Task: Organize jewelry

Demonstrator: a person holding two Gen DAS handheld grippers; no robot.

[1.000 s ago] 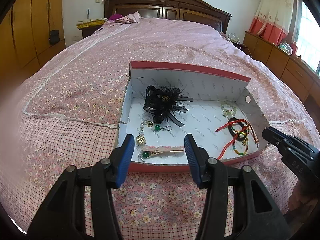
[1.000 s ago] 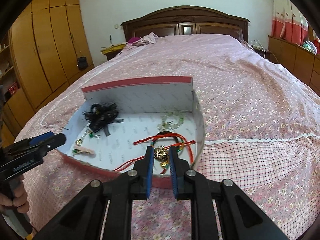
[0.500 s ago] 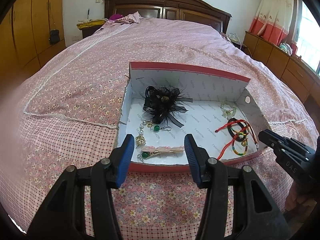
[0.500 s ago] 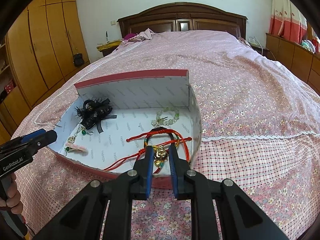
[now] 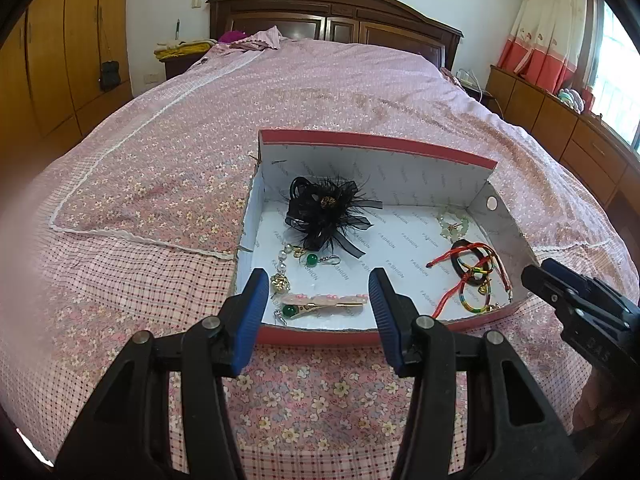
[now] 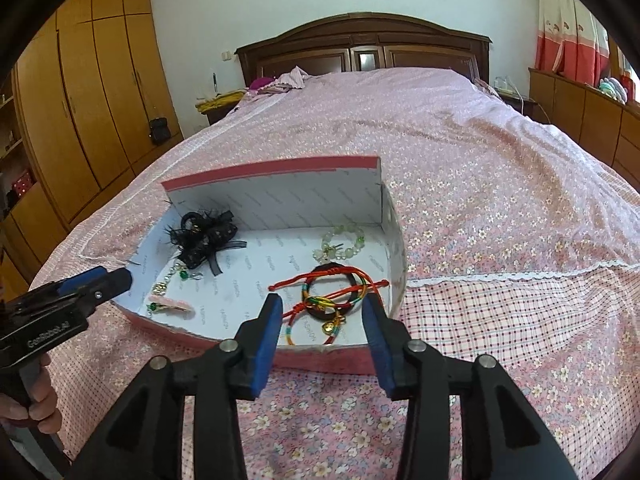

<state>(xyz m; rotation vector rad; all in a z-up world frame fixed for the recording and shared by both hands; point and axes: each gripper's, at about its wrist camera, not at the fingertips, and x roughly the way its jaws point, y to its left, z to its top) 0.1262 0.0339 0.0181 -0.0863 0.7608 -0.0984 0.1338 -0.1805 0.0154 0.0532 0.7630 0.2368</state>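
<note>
I have both grippers hovering at the near edge of the box (image 5: 376, 142) on the bed (image 5: 168, 184). My left gripper (image 5: 318, 300) has its jaws wide apart with nothing between them; past its tips lies the pink clip (image 5: 322, 300) inside the near wall, with a green bead (image 5: 288, 311) at its left end. My right gripper (image 6: 326, 320) is also spread wide and empty, framing the tangle of cords (image 6: 332, 292) in the box's right near corner (red cords, a dark ring and a multicoloured loop, overlapping). A small gold charm (image 6: 329, 326) rests on the box floor among them, just inside the near wall.

Farther back, the black feather bow (image 5: 326, 216) sits by the left rear wall, with a pearl and green-bead earring (image 5: 298, 262) just in front of it. The pale green bead bracelet (image 6: 344, 242) lies near the right rear corner. From the left camera I see the right gripper's tips just outside the box's right near corner.
</note>
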